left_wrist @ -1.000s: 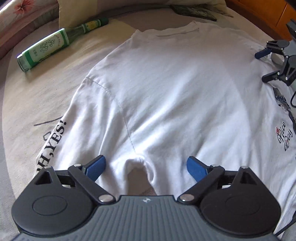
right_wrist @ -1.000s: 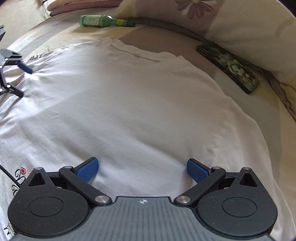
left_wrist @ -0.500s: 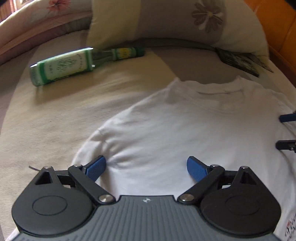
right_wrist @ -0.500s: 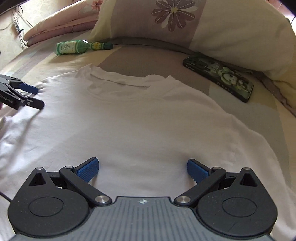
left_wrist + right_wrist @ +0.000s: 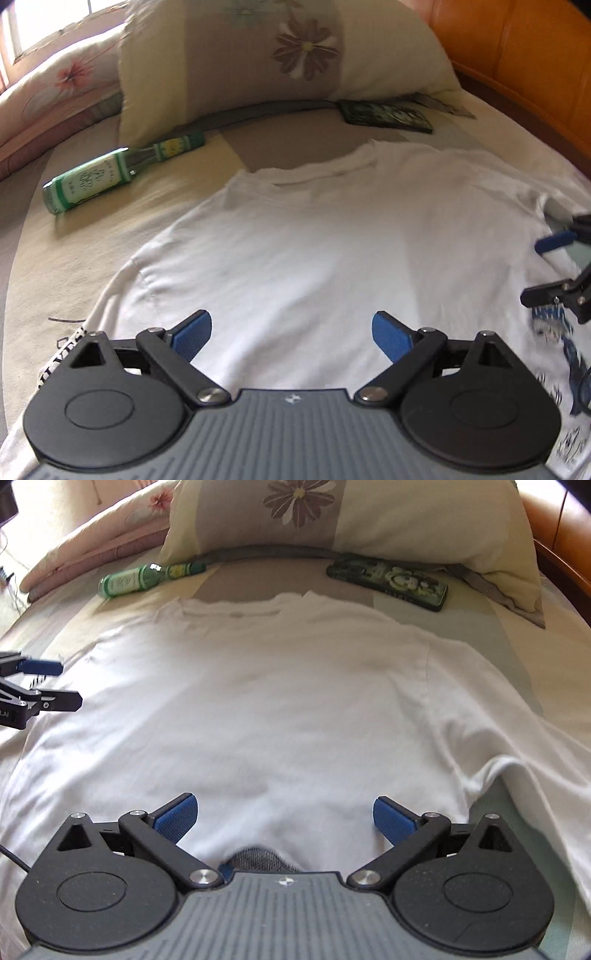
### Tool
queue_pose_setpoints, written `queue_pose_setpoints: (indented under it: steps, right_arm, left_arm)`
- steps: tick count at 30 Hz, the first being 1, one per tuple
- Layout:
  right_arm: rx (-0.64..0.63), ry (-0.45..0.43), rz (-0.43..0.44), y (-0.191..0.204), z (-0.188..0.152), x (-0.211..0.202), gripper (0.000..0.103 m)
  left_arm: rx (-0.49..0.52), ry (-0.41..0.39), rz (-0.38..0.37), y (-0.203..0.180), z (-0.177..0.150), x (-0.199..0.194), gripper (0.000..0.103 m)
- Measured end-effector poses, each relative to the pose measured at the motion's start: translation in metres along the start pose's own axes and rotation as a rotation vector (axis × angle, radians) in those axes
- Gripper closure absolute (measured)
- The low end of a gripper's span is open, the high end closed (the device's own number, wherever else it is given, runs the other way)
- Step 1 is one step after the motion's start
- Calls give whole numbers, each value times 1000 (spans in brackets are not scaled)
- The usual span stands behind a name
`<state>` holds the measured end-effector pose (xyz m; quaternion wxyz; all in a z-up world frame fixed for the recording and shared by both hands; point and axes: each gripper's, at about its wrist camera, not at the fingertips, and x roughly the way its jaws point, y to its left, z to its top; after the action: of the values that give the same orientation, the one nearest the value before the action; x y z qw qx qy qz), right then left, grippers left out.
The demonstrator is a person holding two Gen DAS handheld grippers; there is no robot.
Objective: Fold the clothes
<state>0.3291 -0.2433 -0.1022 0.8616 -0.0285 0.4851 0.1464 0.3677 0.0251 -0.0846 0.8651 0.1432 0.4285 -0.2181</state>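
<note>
**White T-shirt spread on a bed, both grippers open above it**

The white T-shirt (image 5: 332, 236) lies flat on the bed (image 5: 74, 229), collar away from the fingers. The left gripper (image 5: 291, 334) has its fingers spread wide over the shirt's lower body, pinching nothing. The right gripper (image 5: 284, 818) is likewise spread, with the hem just before it. Beyond the collar lie a green bottle (image 5: 96, 177), a phone (image 5: 388, 581) and a flowered pillow (image 5: 332, 513).
</note>
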Motion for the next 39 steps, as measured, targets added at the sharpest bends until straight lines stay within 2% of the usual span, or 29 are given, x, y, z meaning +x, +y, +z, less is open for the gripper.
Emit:
queue_pose_setpoints:
  steps: [3, 5, 7, 8, 9, 10, 14, 16, 18, 20, 24, 28, 33, 37, 39]
  right_arm:
    - [-187, 2, -26, 10, -24, -3, 0]
    - [-256, 17, -8, 3, -36, -11, 0]
    - [-307, 46, -1, -5, -45, -20, 0]
    - [-317, 69, -8, -6, -46, -24, 0]
    - [-327, 91, -15, -7, -47, -28, 0]
    - [-335, 110, -15, -6, -47, -32, 0]
    - [-442, 68, 109, 32, -49, -47, 0]
    - [-515, 68, 172, 57, -58, -47, 0]
    - [-556, 94, 202, 73, -77, -43, 0]
    - [-524, 61, 204, 73, -92, -48, 0]
    - [-457, 146, 169, 58, -100, -57, 0]
    - [-488, 182, 170, 51, -107, -62, 0]
    - [-515, 210, 184, 51, -105, -62, 0]
    - [-529, 160, 212, 43, -111, -64, 0]
    - [-545, 141, 226, 40, -113, -66, 0]
  left_arm:
    - [117, 74, -10, -14, -24, 10, 7]
    - [61, 77, -22, 4, -34, 9, 3]
    - [-10, 135, -4, 23, -34, 9, 3]
    - [-21, 153, 11, 28, -32, 8, 4]
    - [-2, 157, 23, 27, -29, 4, 8]
    - [18, 156, 27, 25, -26, 0, 8]
    - [150, 79, -79, -8, -19, -19, 8]
    - [227, 77, -135, -29, -26, -22, 8]
    - [295, 107, -174, -48, -43, -25, 8]
    - [324, 151, -197, -58, -63, -30, 8]
    - [238, 211, -198, -48, -91, -44, 5]
    - [231, 239, -176, -57, -92, -48, 5]
    - [243, 140, -135, -87, -87, -68, 6]
    - [217, 91, -122, -127, -97, -79, 6]
    - [229, 90, -92, -146, -107, -76, 6]
